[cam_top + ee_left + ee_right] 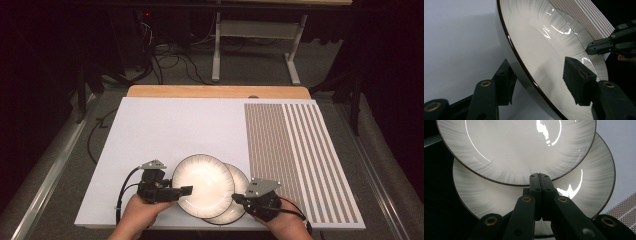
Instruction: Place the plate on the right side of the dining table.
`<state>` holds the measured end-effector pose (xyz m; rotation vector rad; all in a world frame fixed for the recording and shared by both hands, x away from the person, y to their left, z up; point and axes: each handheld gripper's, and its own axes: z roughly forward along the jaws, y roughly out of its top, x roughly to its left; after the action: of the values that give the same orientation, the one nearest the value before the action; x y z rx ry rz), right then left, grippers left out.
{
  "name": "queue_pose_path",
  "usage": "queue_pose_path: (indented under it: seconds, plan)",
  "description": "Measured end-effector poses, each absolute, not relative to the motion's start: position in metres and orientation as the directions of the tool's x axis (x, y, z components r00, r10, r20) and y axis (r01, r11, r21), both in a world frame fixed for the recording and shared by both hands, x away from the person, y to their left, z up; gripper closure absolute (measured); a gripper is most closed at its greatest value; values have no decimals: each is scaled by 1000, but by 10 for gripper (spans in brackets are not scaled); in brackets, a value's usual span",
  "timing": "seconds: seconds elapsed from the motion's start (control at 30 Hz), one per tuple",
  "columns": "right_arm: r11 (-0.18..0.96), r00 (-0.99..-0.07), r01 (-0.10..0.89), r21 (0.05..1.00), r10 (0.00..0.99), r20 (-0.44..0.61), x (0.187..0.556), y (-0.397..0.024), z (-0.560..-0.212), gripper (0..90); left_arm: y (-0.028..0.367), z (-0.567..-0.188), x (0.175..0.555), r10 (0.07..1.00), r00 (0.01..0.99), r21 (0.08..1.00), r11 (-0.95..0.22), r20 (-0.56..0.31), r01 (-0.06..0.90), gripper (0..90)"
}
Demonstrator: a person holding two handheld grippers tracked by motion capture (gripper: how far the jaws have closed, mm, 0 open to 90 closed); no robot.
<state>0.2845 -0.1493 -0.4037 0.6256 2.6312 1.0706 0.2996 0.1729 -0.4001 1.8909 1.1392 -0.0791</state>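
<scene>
Two white plates with dark rims and grey streaks overlap at the table's front middle. The upper plate (202, 185) (544, 50) (519, 147) is tilted, and my left gripper (185, 190) (537, 72) is shut on its left rim, one jaw under and one over. The lower plate (241, 180) (584, 42) (486, 192) lies beneath it to the right. My right gripper (236, 198) (540, 176) sits at the lower plate's right edge, its jaws pressed together with nothing between them. It also appears in the left gripper view as the right gripper (599, 46) at the plates' far side.
The plates rest on a white board (165, 125) over a wooden table. A brown and white striped mat (295, 150) (626, 206) covers the board's right part. Behind the table are floor cables (170, 60) and a metal table frame (255, 30).
</scene>
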Motion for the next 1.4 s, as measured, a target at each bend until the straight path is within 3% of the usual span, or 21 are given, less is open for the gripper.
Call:
queue_pose_path:
  seconds: [0.53,1.07,1.4]
  plan:
    - [645,-882,298,704,468,-55,285,-150,-403,900,178,-407,308,661,512,598,-117,-549,793,620]
    - [636,-882,291,715,469,-57,283,-153,-401,900,179,-407,306,648,496,610,-61,-577,790,692]
    - [552,-851,305,776,523,-37,285,-171,-388,889,179,-402,302,641,520,652,-41,-564,757,742]
